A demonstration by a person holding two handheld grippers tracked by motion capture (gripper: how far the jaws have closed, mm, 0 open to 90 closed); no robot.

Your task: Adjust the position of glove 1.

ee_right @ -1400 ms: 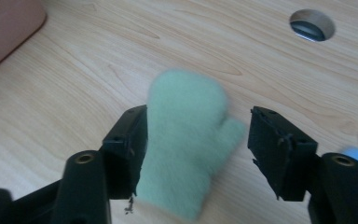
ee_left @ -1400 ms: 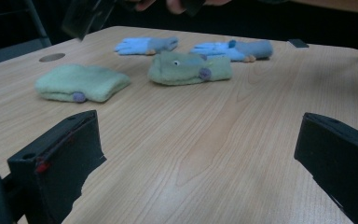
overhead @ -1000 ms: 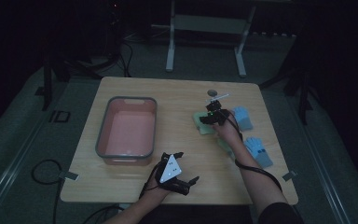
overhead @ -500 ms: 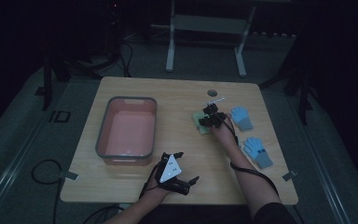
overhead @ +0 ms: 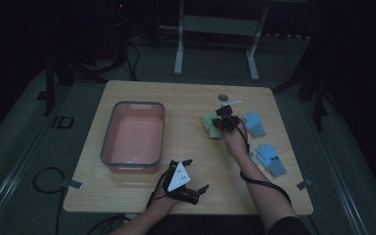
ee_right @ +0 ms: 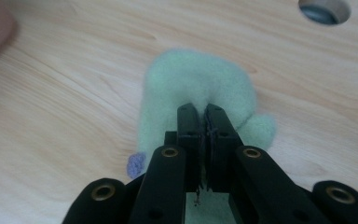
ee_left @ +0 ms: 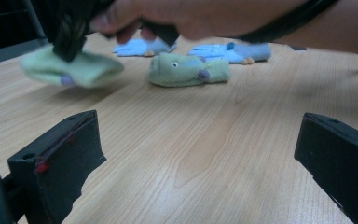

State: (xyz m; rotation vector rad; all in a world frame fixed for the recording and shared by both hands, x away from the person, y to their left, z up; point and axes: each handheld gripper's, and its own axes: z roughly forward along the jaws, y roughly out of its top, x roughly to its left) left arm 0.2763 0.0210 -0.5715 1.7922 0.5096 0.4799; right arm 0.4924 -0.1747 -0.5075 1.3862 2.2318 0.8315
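Your right hand-held gripper (overhead: 223, 119) has just been closing, and it's now pinched tight on a green glove (ee_right: 196, 88), fabric squeezed between the jaws. In the left gripper view that glove (ee_left: 72, 70) looks lifted a bit off the desk (overhead: 191, 98), though it's blurry there. A second green glove (ee_left: 189, 70) lies flat just beside it.

Room to move: from the held glove, the pink tub (overhead: 133, 134) sits at about 9 o'clock, well apart, with bare wood between. Two blue gloves crowd the other side, one (overhead: 253, 123) near at 3 o'clock, the other (overhead: 271, 158) at about 5 o'clock, close to the desk's right edge. A round hole (overhead: 222, 97) in the desktop sits at 12 o'clock, near the gripper.

Your left hand-held gripper (overhead: 188, 183) rests by the near edge at 6 o'clock of the desk, jaws spread wide with nothing between them, and there's plenty of open wood ahead of it.
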